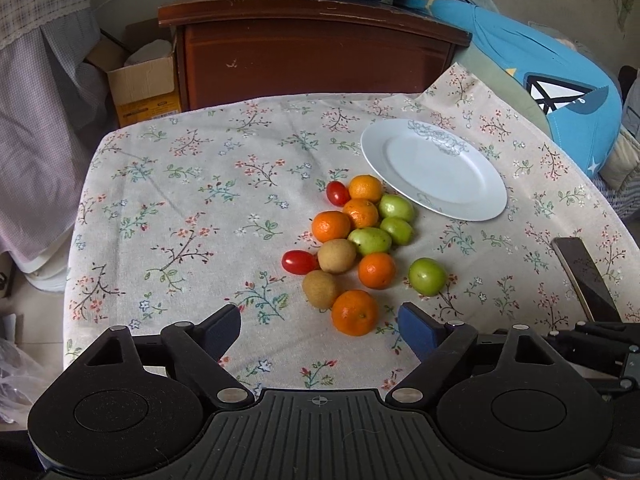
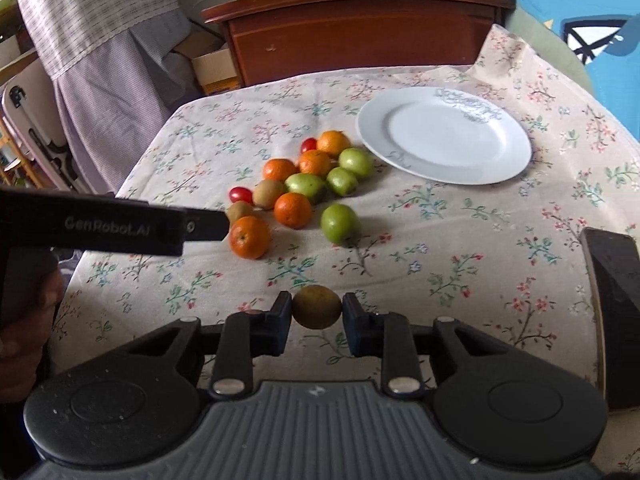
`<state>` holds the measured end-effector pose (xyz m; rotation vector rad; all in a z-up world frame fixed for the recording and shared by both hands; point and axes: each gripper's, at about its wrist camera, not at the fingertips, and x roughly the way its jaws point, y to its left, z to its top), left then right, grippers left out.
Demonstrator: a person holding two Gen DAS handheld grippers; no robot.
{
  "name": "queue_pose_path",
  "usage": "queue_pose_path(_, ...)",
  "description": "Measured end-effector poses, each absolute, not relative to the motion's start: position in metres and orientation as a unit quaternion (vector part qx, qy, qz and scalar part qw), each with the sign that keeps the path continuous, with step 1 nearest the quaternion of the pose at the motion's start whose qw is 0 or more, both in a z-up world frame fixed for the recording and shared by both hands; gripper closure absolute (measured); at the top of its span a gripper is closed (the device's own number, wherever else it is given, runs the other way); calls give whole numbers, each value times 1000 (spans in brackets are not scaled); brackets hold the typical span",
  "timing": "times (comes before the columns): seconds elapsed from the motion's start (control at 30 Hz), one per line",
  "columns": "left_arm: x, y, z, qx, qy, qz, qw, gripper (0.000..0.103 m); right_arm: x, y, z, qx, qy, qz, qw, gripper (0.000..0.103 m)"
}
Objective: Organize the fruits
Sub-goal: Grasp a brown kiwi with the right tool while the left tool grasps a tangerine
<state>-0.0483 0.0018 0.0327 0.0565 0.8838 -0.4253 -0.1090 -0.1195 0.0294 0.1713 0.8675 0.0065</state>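
Observation:
A pile of fruit lies mid-table: several oranges (image 1: 354,312), several green fruits (image 1: 427,276), two brown fruits (image 1: 321,289) and two red tomatoes (image 1: 299,262). A white plate (image 1: 434,168) stands bare behind them to the right. My left gripper (image 1: 320,326) is open and empty, just in front of the nearest orange. My right gripper (image 2: 317,312) is shut on a brown fruit (image 2: 317,307) and holds it above the cloth, nearer than the pile (image 2: 294,184). The plate (image 2: 444,136) lies far right of it.
The table has a floral cloth (image 1: 180,200). A brown wooden cabinet (image 1: 312,52) and a cardboard box (image 1: 144,84) stand behind it. A blue cushion (image 1: 560,80) lies at the right. The left gripper's body (image 2: 112,226) reaches in from the left in the right wrist view.

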Motion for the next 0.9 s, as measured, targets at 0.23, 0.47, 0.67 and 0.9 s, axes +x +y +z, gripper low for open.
queue_pose_path(0.23, -46, -19, 16, 26, 441, -232, 867, 44, -106, -141, 30, 123, 416, -49, 899, 76)
queue_pose_path(0.47, -37, -24, 4, 17, 452, -220, 864, 64, -105, -145, 25, 142, 427, -54, 891, 76)
queue_pose_path(0.67, -33, -25, 3, 11, 451, -216, 866, 65, -104, -146, 23, 149, 431, -55, 888, 76)
queue_pose_path(0.9, -34, -28, 3, 13, 446, -220, 867, 74, -102, -149, 23, 168, 432, -47, 885, 76)
